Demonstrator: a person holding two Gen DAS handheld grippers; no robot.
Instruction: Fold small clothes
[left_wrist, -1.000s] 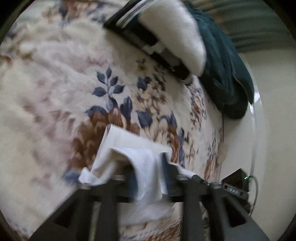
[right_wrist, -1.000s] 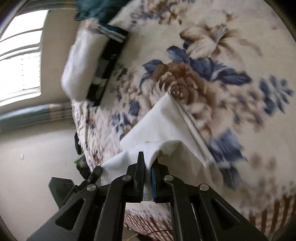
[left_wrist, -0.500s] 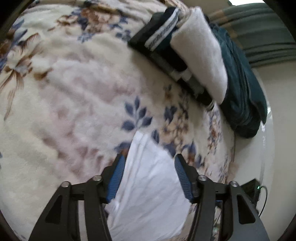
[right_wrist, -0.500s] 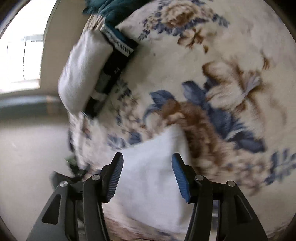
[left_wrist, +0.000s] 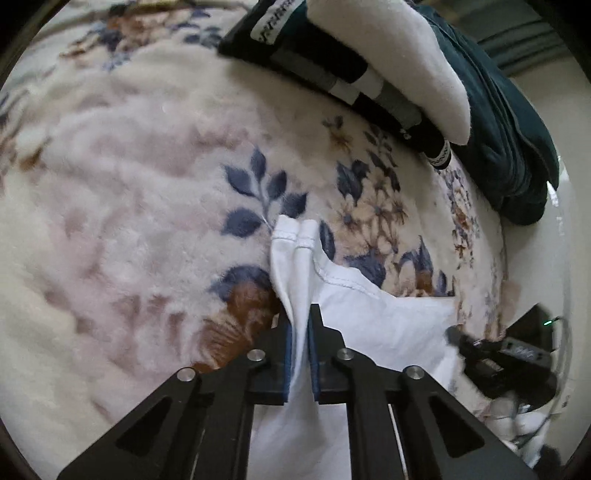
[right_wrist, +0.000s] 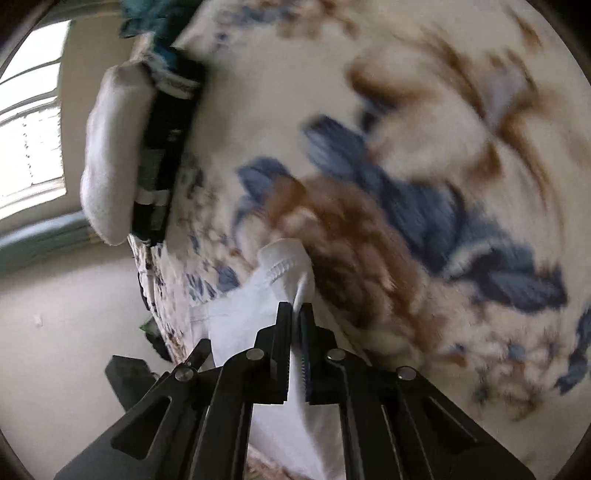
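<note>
Both tongs—left gripper (left_wrist: 300, 321), right gripper (right_wrist: 295, 317)—open over the white garment (left_wrist: 373, 317) half a second back, now clamped on its bunched edges atop the floral blanket (left_wrist: 129, 192)—regrasp made, next fold likely ready to start
</note>
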